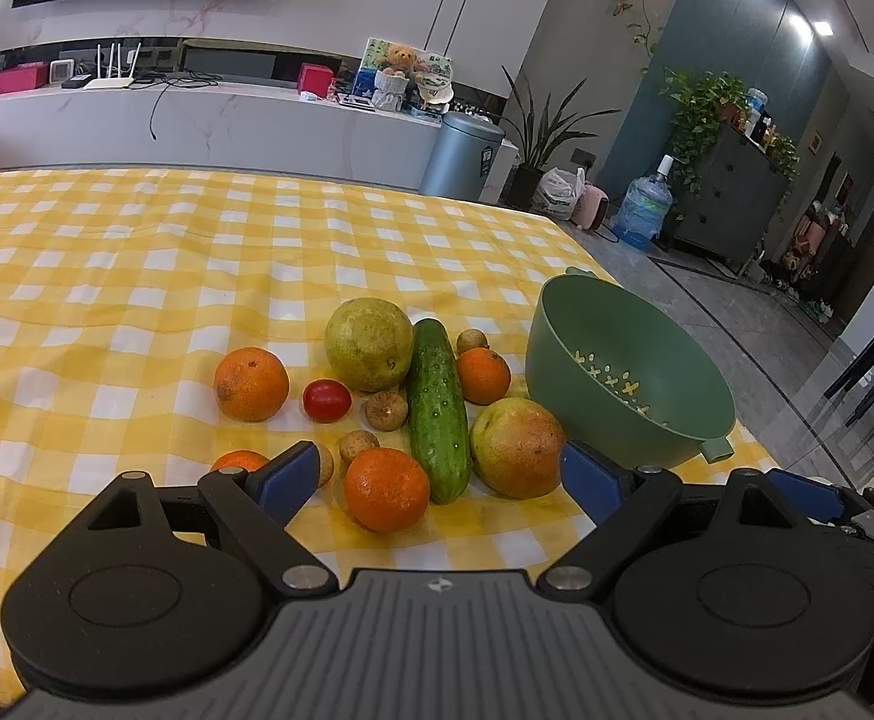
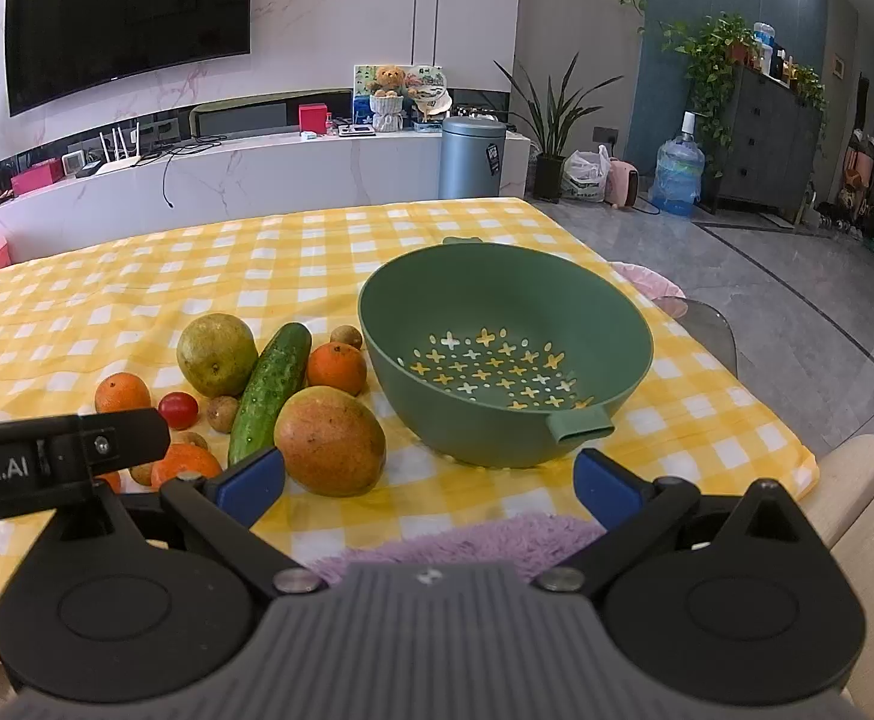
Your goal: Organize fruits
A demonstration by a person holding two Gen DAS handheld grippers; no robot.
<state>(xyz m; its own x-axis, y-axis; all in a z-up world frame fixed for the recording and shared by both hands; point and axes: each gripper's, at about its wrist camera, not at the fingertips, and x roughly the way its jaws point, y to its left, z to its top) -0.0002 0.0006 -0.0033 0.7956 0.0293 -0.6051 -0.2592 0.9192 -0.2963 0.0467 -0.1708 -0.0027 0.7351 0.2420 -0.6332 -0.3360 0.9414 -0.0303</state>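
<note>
A yellow-checked tabletop (image 1: 137,252) carried a loose cluster of produce beside an empty green colander bowl (image 2: 497,324). Read from left to right in the left wrist view: an orange (image 1: 251,384) at nine o'clock of the group, a cherry tomato (image 1: 327,400) just beside it, small brown longans (image 1: 386,410) scattered through the middle, a large green pomelo-like citrus (image 1: 368,344) at twelve o'clock, a nearer orange (image 1: 386,489) at six o'clock, a cucumber (image 1: 437,410) lying lengthwise through the centre, a reddish-green mango (image 1: 518,447) at four o'clock, and the bowl at three o'clock.

The oranges looked firm and round, likely to roll, so they were best pinched across the middle. The tomato and longans seemed light and easily crushed. The mango appeared heavy and smooth; the cucumber stiff, suited to a mid-length grip.

The left claw (image 1: 440,477) stood wide apart, holding and touching nothing, with the nearer orange lying between its blue pads. The right claw (image 2: 431,477) was equally wide, gripping nothing, aimed at the bowl's near spout.
</note>
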